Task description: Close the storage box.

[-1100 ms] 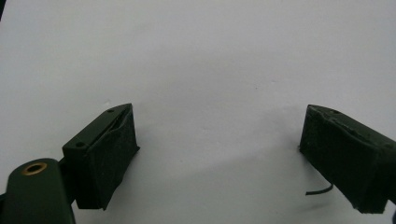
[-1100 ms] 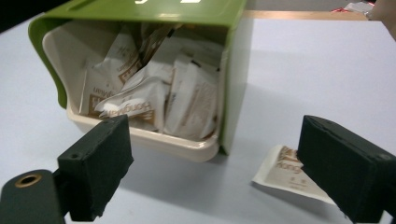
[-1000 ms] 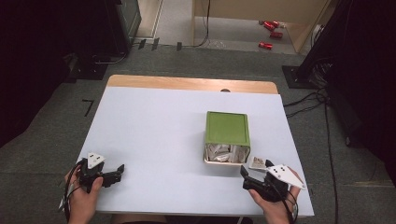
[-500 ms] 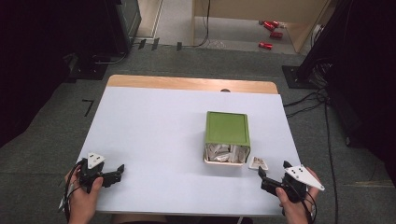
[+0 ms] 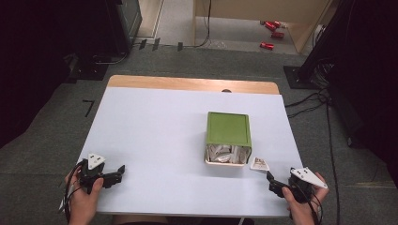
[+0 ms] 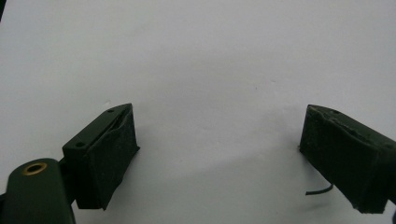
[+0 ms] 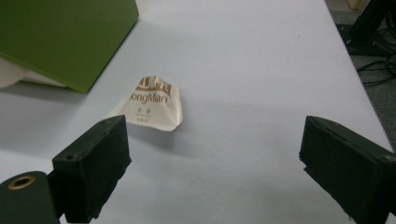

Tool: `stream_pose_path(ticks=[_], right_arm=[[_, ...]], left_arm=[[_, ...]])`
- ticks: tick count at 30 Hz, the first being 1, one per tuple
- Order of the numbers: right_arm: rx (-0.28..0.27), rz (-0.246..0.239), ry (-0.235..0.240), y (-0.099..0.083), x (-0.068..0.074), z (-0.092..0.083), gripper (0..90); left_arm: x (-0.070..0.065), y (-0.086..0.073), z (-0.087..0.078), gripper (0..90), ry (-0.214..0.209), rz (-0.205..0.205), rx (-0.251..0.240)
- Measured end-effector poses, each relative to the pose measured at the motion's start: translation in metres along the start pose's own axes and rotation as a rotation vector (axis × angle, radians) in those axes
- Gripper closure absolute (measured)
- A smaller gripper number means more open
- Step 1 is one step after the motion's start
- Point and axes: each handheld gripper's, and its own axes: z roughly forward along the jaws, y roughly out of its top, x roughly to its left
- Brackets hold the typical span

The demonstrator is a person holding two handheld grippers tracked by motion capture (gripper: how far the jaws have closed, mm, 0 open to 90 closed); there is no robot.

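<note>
Resting at the near right edge: right gripper point(image 5: 277, 183); 2 jaws spread wide, nothing between them
Left gripper point(image 5: 115, 174): near left corner of the white table point(image 5: 155, 136); jaws released and wide apart over bare surface
Packet point(image 7: 152, 102): small white sachet with brown print; flat on the table just ahead of the right gripper, apart from it; just beside the box's near right corner
Green box point(image 5: 228, 136): on its side, right of centre; open end facing the near edge; white packets inside
</note>
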Motion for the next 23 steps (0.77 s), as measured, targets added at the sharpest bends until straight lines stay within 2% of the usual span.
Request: stream_pose_path(ticks=[3, 4, 5, 6, 12, 23], right_arm=[[0.036, -0.009, -0.004, -0.004, 0.001, 0.005, 8.5], [0.060, -0.014, -0.014, -0.006, 0.001, 0.008, 8.6], [0.108, -0.032, -0.043, -0.009, 0.001, 0.013, 8.3], [0.118, -0.041, -0.051, -0.012, 0.001, 0.016, 7.6], [0.088, -0.043, -0.060, -0.016, 0.003, 0.015, 7.8], [0.078, -0.042, -0.080, -0.017, 0.005, 0.014, 7.8]], left_arm=[[0.000, 0.000, 0.000, 11.2, 0.000, 0.000, 0.000], [0.000, 0.000, 0.000, 11.2, 0.000, 0.000, 0.000], [0.000, 0.000, 0.000, 11.2, 0.000, 0.000, 0.000], [0.000, 0.000, 0.000, 11.2, 0.000, 0.000, 0.000], [0.000, 0.000, 0.000, 11.2, 0.000, 0.000, 0.001], [0.000, 0.000, 0.000, 11.2, 0.000, -0.001, 0.003]])
